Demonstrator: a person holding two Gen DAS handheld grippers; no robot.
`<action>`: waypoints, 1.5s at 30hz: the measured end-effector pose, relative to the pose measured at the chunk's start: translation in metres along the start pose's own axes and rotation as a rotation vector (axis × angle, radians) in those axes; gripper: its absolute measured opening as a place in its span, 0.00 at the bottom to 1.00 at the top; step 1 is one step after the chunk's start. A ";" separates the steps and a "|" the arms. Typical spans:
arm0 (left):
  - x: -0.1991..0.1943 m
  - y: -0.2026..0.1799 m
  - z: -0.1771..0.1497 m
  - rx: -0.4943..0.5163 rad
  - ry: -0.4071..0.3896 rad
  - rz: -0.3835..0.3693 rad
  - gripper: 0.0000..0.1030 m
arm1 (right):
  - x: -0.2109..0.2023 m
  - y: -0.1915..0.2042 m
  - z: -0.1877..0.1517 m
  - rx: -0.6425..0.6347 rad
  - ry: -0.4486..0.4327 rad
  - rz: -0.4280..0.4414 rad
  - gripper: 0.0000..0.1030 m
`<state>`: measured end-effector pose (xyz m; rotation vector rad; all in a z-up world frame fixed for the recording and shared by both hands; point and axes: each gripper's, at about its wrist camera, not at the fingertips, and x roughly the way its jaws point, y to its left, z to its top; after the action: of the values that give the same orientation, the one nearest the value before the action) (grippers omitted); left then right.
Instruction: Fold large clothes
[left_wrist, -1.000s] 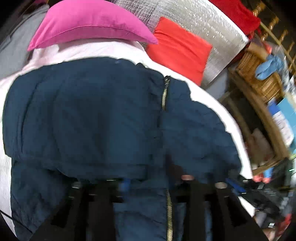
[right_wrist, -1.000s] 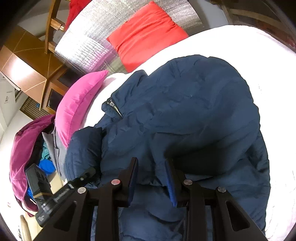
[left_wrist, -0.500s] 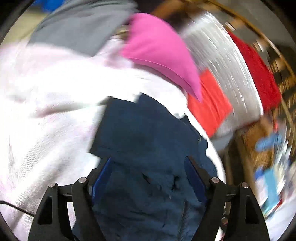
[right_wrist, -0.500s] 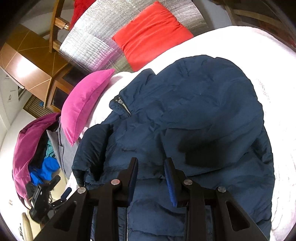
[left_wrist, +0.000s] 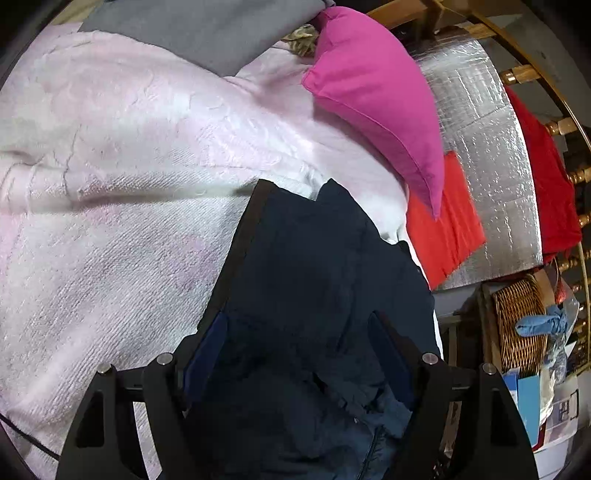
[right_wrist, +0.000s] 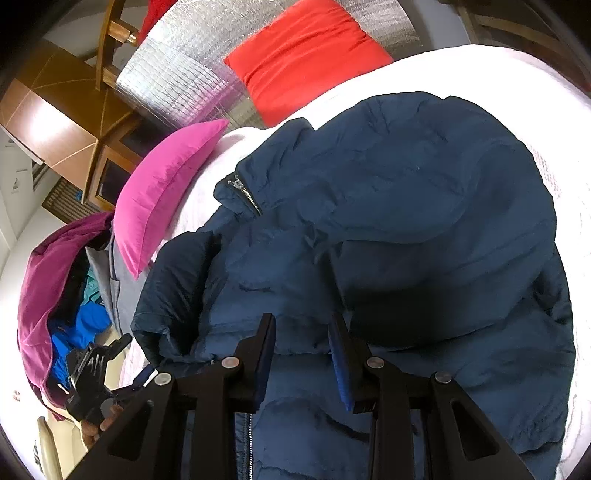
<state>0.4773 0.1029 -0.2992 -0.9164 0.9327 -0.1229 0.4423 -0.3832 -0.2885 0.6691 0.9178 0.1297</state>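
navy jacket (right_wrist: 406, 229) lay spread on the pale pink bedspread (left_wrist: 122, 206), beside pink pillow (left_wrist: 376, 96) | left gripper (left_wrist: 299, 350) — jaws just widened, well apart over a sleeve, pads clear | right gripper (right_wrist: 303, 339) — jaws narrowly parted above jacket, gripping nothing

home bedroom, pale pink bedspread (left_wrist: 122, 206), pink pillow (left_wrist: 376, 96), wicker basket (left_wrist: 517, 325)

Navy jacket (right_wrist: 406, 206), magenta pillow (left_wrist: 376, 96), perhaps pale-pink blanket (left_wrist: 122, 177).
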 end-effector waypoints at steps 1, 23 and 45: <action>0.000 0.001 -0.001 -0.010 0.001 0.003 0.76 | 0.000 0.000 0.000 0.001 0.000 -0.001 0.31; 0.012 -0.006 -0.009 -0.212 -0.062 -0.126 0.47 | 0.006 -0.008 0.000 0.022 0.009 -0.005 0.31; 0.006 -0.162 -0.070 0.525 -0.206 -0.090 0.10 | -0.016 -0.025 0.004 0.045 -0.027 -0.010 0.31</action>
<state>0.4752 -0.0457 -0.2038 -0.4710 0.6220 -0.3277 0.4316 -0.4109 -0.2900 0.7064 0.9002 0.0907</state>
